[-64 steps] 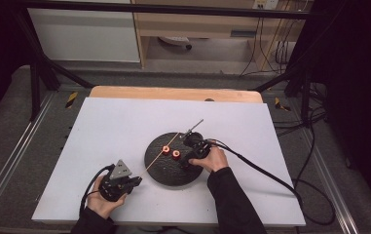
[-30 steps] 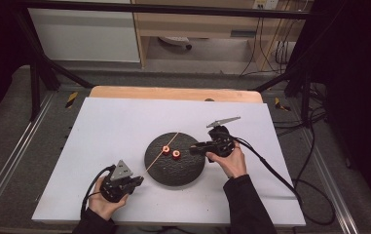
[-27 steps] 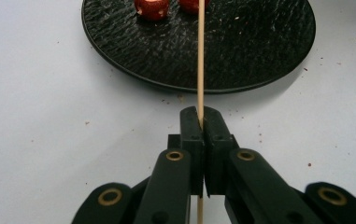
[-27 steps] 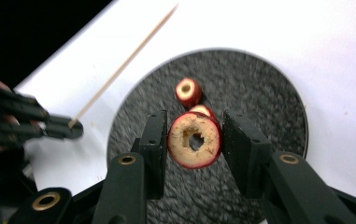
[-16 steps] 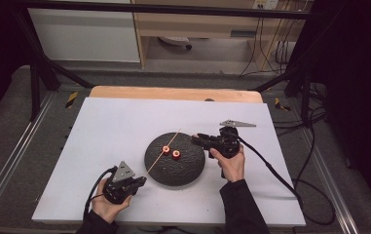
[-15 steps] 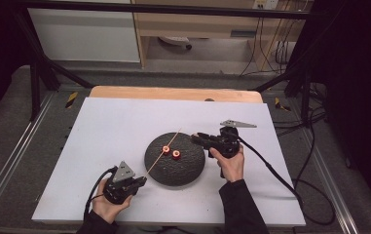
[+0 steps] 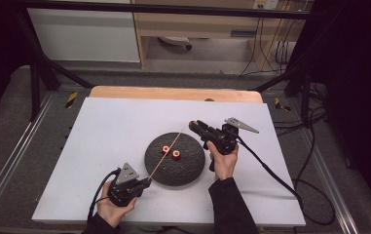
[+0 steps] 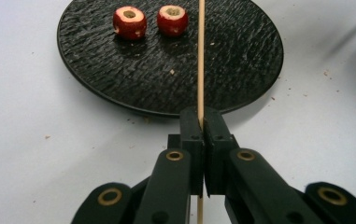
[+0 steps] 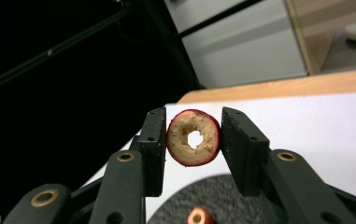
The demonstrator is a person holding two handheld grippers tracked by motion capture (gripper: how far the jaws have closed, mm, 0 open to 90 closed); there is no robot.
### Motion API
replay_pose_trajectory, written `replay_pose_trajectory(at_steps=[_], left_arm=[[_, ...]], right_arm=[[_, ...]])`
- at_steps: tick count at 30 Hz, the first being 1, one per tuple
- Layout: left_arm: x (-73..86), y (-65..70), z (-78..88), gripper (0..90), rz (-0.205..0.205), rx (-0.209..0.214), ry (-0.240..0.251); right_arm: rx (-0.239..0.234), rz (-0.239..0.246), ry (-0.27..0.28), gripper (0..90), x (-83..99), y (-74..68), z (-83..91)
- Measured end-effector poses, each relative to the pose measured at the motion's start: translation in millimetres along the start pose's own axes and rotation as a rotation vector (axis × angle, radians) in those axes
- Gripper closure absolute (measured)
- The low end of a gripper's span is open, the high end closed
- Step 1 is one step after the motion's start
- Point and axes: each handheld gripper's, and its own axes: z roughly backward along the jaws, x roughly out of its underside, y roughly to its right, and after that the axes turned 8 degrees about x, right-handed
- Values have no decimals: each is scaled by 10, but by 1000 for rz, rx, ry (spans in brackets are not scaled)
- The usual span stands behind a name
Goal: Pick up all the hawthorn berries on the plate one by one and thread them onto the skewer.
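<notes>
The left gripper (image 8: 202, 122) is clamped tight on a thin wooden skewer (image 8: 201, 56), which passes between the closed jaws and runs forward, slanting out over the black round plate (image 8: 241, 70). The right gripper (image 9: 193, 140) holds a cored red fruit slice (image 9: 193, 137) between its jaws, both pads against the skin, with the bored hole facing the camera. In the high view the right gripper (image 7: 196, 126) sits just off the plate's far right edge, close to the skewer's free tip (image 7: 182, 130) but not yet on it.

Two more cored red pieces (image 8: 130, 21) (image 8: 172, 19) lie side by side on the plate, just left of the skewer line, untouched. The plate rests on the white table (image 7: 100, 126).

Judgement: the step in hand is threading the held slice onto the skewer.

- The hole must be brought square to the tip; the slice's face appears turned somewhat away from the skewer's line, so the right wrist needs turning first.
- The left grip sits far back from the tip, so the tip may waver or flex.
- Push along the stick's axis, slowly; side force could split the slice or snap the stick.
- Squeeze no harder; the ring looks soft.
</notes>
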Motion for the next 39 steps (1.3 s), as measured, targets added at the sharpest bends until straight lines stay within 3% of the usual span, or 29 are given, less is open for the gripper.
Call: replay_pose_trajectory(at_steps=[12,18,39], left_arm=[[-14,60,-50,883,6,10,24],[-11,58,-61,883,14,9,25],[-14,64,-96,883,44,14,30]], right_arm=[[-22,-75,102,625,15,9,-82],[-35,-89,135,625,68,2,-125],[-59,-104,133,625,183,-19,-183]])
